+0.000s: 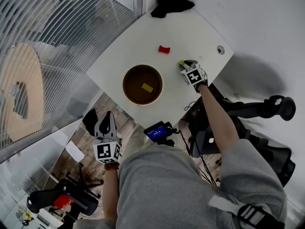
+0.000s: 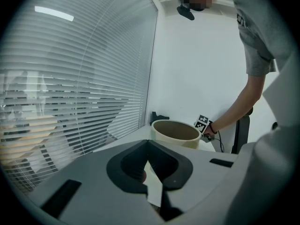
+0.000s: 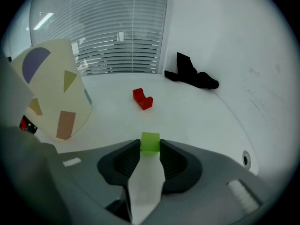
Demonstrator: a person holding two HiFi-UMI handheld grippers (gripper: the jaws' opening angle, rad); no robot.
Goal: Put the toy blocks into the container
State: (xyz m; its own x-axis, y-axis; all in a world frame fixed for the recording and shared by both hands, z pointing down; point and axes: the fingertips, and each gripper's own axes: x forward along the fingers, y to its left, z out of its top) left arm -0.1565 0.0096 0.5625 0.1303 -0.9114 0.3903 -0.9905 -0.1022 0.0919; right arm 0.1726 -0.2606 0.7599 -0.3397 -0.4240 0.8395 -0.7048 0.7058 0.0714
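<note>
A green block [image 3: 150, 142] sits between the tips of my right gripper [image 3: 150, 146], and both pads touch its sides just above the white table [image 3: 197, 116]. From the head view this gripper [image 1: 184, 66] holds the green block [image 1: 181, 63] to the right of the round brown container [image 1: 126, 84]. A yellow block [image 1: 147, 87] lies inside the container. A red block [image 1: 164, 49] rests on the table beyond it, also seen as the red block [image 3: 142, 99] ahead of the jaws. My left gripper [image 1: 102, 124] hangs off the table's near corner, jaws together and empty [image 2: 148, 146].
A black cloth [image 1: 171, 4] lies at the table's far corner. A cable hole [image 1: 220, 49] sits near the right edge. A small device with a blue screen [image 1: 157, 131] is mounted below the near edge. Glass with blinds [image 1: 57, 23] lines the left side.
</note>
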